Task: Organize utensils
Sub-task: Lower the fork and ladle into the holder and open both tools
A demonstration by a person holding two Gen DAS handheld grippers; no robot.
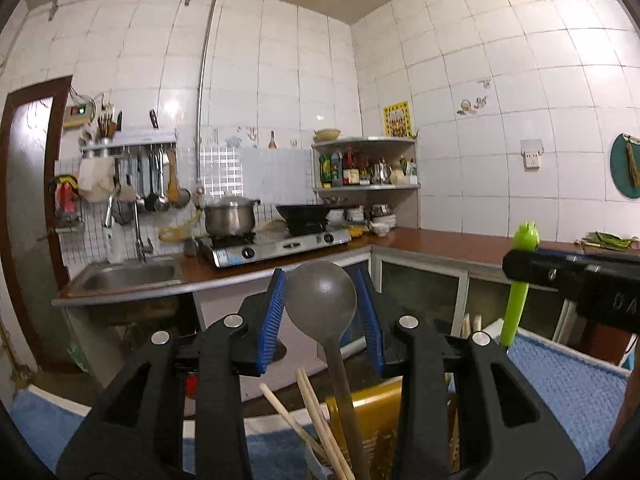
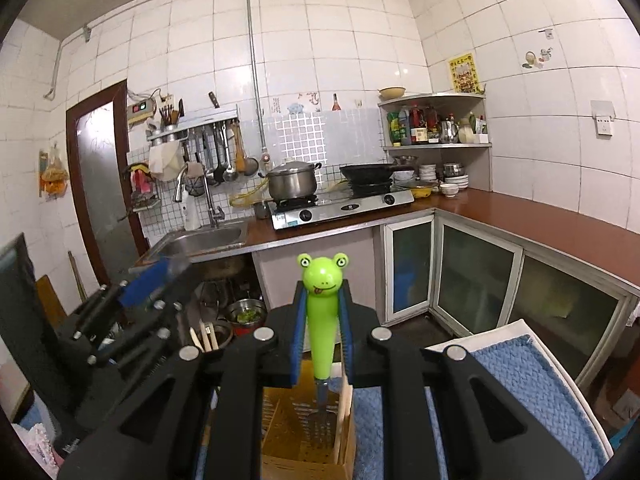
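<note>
A grey ladle (image 1: 322,300) is seen upright between the blue pads of the left claw (image 1: 323,312), which is spread wide, the bowl apparently just clear of both pads. Its handle runs down into a yellow utensil holder (image 1: 376,412) beside wooden chopsticks (image 1: 316,420). To the right of that holder, a green frog-handled fork (image 2: 322,320) is gripped by the right claw (image 2: 322,336), its tines hanging inside the holder, which is set on a blue mat (image 2: 532,396).

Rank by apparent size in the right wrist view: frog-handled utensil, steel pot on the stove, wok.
1. Frog-handled utensil, held right at the camera, so nearness inflates it.
2. Wok.
3. Steel pot; close to the wok, so that order is unsure.
</note>
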